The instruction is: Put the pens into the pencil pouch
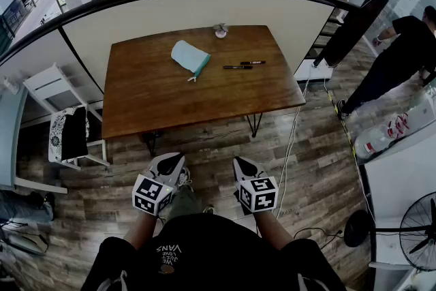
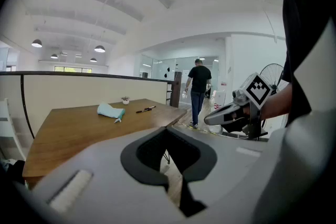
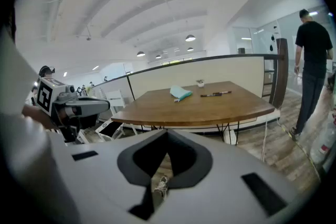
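Note:
A light teal pencil pouch (image 1: 191, 56) lies on the far half of the brown wooden table (image 1: 157, 102). Two dark pens (image 1: 238, 67) (image 1: 253, 63) lie just right of it, nearly end to end. The pouch (image 2: 111, 110) and pens (image 2: 146, 109) show far off in the left gripper view, and again as pouch (image 3: 181, 93) and pens (image 3: 215, 94) in the right gripper view. My left gripper (image 1: 172, 161) and right gripper (image 1: 242, 164) hang over the floor, well short of the table's near edge. Both are shut with nothing in them.
A small pot (image 1: 221, 31) stands at the table's far edge. A white chair (image 1: 58, 88) with a dark cushion is left of the table. A person in black (image 1: 402, 54) stands on the right. A floor fan (image 1: 419, 221) and a cable (image 1: 293, 140) are at the right.

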The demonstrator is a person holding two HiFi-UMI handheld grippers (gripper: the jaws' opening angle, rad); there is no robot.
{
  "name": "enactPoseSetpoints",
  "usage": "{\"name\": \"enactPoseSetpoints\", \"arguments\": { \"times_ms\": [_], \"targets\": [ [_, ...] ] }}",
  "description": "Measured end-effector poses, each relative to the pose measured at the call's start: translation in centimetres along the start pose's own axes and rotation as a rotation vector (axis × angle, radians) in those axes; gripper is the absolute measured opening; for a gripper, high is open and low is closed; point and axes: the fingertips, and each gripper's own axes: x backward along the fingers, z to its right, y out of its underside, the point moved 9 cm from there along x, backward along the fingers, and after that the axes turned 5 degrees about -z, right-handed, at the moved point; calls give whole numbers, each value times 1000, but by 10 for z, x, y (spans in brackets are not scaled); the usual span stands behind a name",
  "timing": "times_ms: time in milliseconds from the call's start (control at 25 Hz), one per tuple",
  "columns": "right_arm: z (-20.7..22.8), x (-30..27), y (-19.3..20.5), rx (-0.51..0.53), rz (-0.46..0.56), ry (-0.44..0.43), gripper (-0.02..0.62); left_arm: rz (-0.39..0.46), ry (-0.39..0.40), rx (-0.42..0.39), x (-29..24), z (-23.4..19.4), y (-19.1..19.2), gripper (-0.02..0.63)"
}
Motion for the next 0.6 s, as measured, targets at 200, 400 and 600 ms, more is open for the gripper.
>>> {"name": "enactPoseSetpoints", "arguments": {
  "times_ms": [200, 400, 600],
  "targets": [
    [7, -16, -13, 3, 0, 4, 12, -6, 5, 6, -13, -16, -2, 11],
    [15, -33, -31, -25, 39, 4, 12, -8, 29, 8, -30, -37, -10, 12],
    [31, -59, -55, -63, 46, 2, 21, -24, 47, 6, -59, -62, -23, 33]
  ]
}}
